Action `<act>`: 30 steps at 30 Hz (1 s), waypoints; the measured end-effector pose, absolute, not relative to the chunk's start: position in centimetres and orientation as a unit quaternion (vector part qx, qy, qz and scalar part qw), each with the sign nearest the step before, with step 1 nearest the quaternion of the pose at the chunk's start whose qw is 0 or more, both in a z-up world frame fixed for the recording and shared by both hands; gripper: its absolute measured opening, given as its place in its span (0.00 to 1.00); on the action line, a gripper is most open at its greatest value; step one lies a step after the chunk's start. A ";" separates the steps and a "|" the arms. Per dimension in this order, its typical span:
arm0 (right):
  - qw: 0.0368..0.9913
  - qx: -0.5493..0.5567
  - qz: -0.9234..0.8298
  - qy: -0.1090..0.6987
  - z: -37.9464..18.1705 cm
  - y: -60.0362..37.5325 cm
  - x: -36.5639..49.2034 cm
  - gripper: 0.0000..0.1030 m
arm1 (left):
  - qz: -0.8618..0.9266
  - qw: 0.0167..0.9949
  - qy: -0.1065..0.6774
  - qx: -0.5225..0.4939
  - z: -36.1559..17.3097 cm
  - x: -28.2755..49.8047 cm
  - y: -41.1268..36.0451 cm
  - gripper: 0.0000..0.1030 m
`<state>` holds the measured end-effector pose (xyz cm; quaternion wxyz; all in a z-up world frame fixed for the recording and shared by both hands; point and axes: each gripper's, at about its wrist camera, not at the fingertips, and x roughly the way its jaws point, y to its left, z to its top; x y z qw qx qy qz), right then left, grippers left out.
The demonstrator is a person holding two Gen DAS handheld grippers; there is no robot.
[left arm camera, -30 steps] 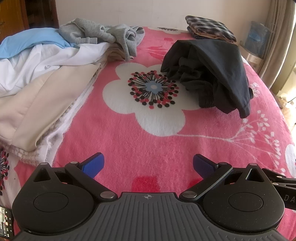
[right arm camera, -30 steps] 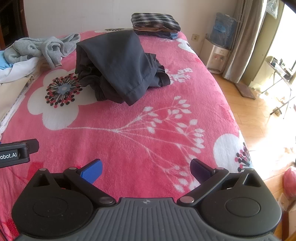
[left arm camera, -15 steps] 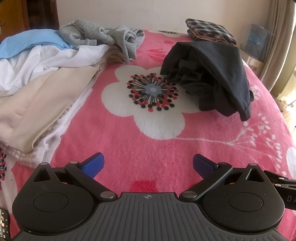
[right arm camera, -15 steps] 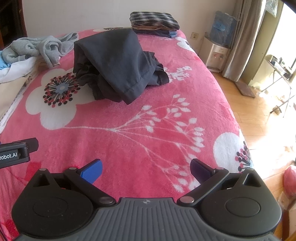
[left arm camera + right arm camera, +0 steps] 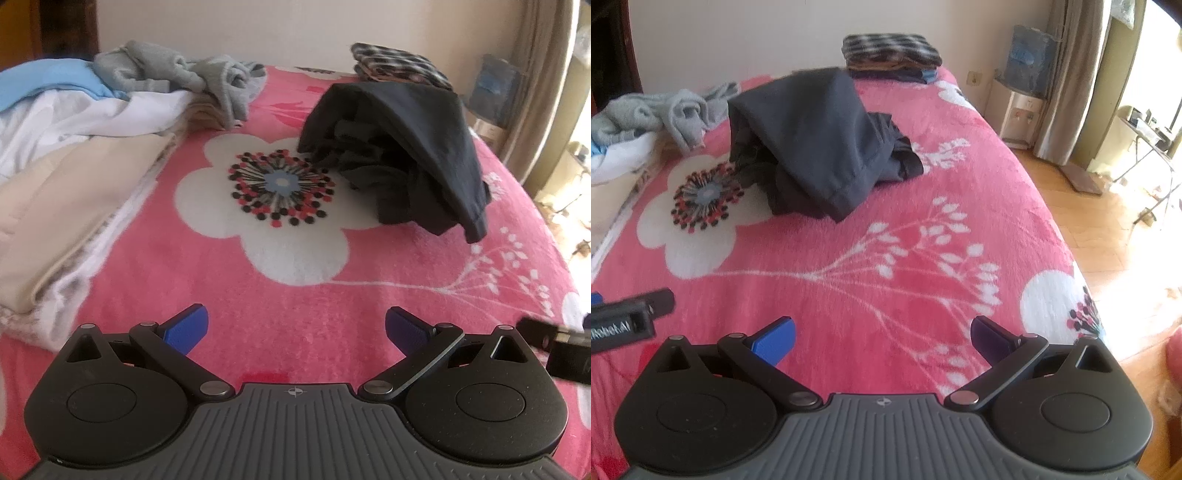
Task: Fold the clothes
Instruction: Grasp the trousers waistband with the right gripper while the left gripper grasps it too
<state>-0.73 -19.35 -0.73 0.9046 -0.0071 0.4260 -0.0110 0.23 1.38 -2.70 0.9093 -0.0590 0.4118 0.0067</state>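
left gripper [image 5: 294,326] jaws wide apart, empty, right gripper [image 5: 882,334] the same — side by side (both level, pointing forward)

The dark garment [image 5: 424,147] hides the lower part of the folded stack [image 5: 399,62] behind it in the left view. The pile of clothes [image 5: 74,147] runs off the left edge. In the right view the left tool [image 5: 628,321] shows only as a blurred piece, cut by the frame. The window side [image 5: 1152,110] is washed out by glare.
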 end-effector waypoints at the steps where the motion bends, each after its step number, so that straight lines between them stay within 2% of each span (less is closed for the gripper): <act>1: 0.911 -0.001 -0.007 0.413 -0.6 -19.5 -0.8 1.00 | 0.001 0.911 0.409 -0.061 -2.8 0.3 1.4 1.00; 6: 0.939 0.011 0.025 0.344 0.1 -19.9 -1.0 1.00 | -0.024 0.914 0.398 -0.071 -3.5 0.7 1.7 1.00; 10: 0.945 0.014 0.073 0.320 0.6 -20.1 0.0 1.00 | -0.030 0.920 0.386 -0.068 -3.8 1.7 1.8 1.00; 17: 0.958 -0.056 0.134 0.246 1.8 -18.9 4.4 1.00 | -0.013 0.941 0.336 -0.041 -3.7 4.5 2.0 1.00; 21: 0.957 -0.088 0.155 0.228 1.5 -16.9 8.6 1.00 | 0.008 0.942 0.333 -0.027 -4.2 5.9 2.1 1.00; 26: 0.943 -0.149 0.172 0.244 -0.7 -13.8 14.3 1.00 | 0.010 0.940 0.339 -0.029 -4.8 6.1 1.9 0.98; 27: 0.942 -0.139 0.171 0.251 -0.8 -14.2 14.6 0.99 | 0.006 0.940 0.339 -0.028 -4.9 5.9 1.8 0.98; 29: 0.941 -0.120 0.170 0.266 -1.0 -15.0 15.0 0.88 | -0.003 0.940 0.340 -0.026 -5.0 5.7 1.5 0.96; 30: 0.940 -0.111 0.169 0.274 -1.1 -15.4 15.2 0.75 | -0.010 0.940 0.340 -0.025 -5.1 5.6 1.3 0.96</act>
